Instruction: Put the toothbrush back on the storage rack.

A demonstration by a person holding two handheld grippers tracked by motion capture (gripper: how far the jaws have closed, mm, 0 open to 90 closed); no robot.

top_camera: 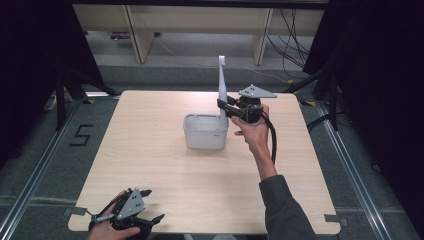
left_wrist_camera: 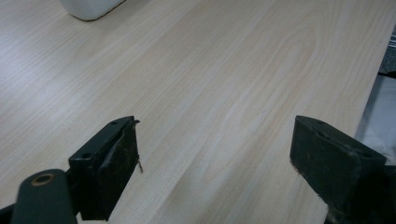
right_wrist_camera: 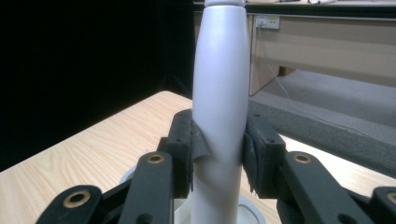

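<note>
A tall white handle (top_camera: 221, 82) stands upright out of a white rectangular tub (top_camera: 205, 134) at the middle of the wooden table. My right gripper (top_camera: 222, 106) is shut on the handle just above the tub's right rim. In the right gripper view both pads press the handle (right_wrist_camera: 219, 84) at its sides, right gripper (right_wrist_camera: 219, 151), with the tub's rim (right_wrist_camera: 250, 208) just below. My left gripper (top_camera: 153, 205) rests at the table's near left corner, open and pointing right. The left gripper view shows its jaws wide apart over bare wood, left gripper (left_wrist_camera: 215, 154).
The tub's corner (left_wrist_camera: 91, 7) sits far off at the top of the left gripper view. The table's front edge (top_camera: 200, 232) runs just below the left hand. Wooden furniture legs (top_camera: 137, 35) and cables (top_camera: 295, 40) stand on the floor beyond the table.
</note>
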